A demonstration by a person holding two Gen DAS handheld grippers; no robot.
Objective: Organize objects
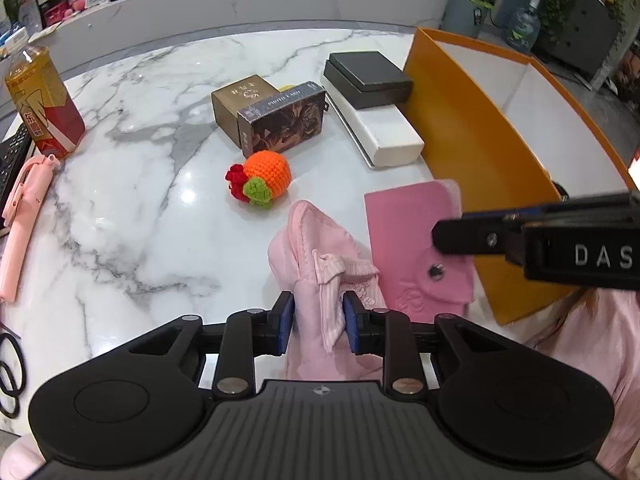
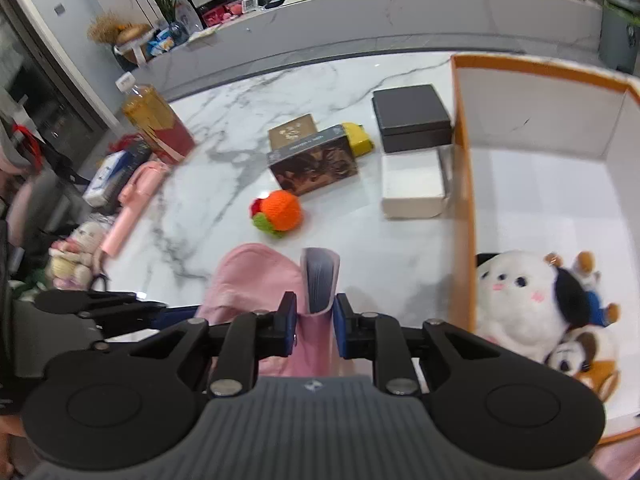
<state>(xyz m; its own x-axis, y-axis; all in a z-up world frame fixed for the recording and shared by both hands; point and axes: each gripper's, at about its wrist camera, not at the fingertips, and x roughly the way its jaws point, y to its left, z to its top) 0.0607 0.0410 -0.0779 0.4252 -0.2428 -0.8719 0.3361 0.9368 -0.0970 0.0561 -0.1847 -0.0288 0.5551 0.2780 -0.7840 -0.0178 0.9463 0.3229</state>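
Note:
My left gripper (image 1: 319, 322) is shut on a soft pink fabric pouch (image 1: 308, 248) with a striped bow, held just above the marble table (image 1: 140, 200). My right gripper (image 2: 316, 326) is shut on a pink snap-button notebook (image 2: 320, 280), gripped by its spine edge; it also shows in the left wrist view (image 1: 412, 240), beside the pouch. The pouch shows left of the notebook in the right wrist view (image 2: 256, 276). An orange-walled box (image 2: 460, 184) stands at the right and holds plush toys (image 2: 532, 304).
On the table lie a crocheted orange fruit (image 1: 264, 176), a dark photo-card box (image 1: 284, 118), a brown box (image 1: 240, 100), a black box (image 1: 368, 78) on a white box (image 1: 388, 132), and a yellow item (image 2: 356, 138). A tea bottle (image 1: 40, 104) and pink stick (image 1: 22, 216) are left.

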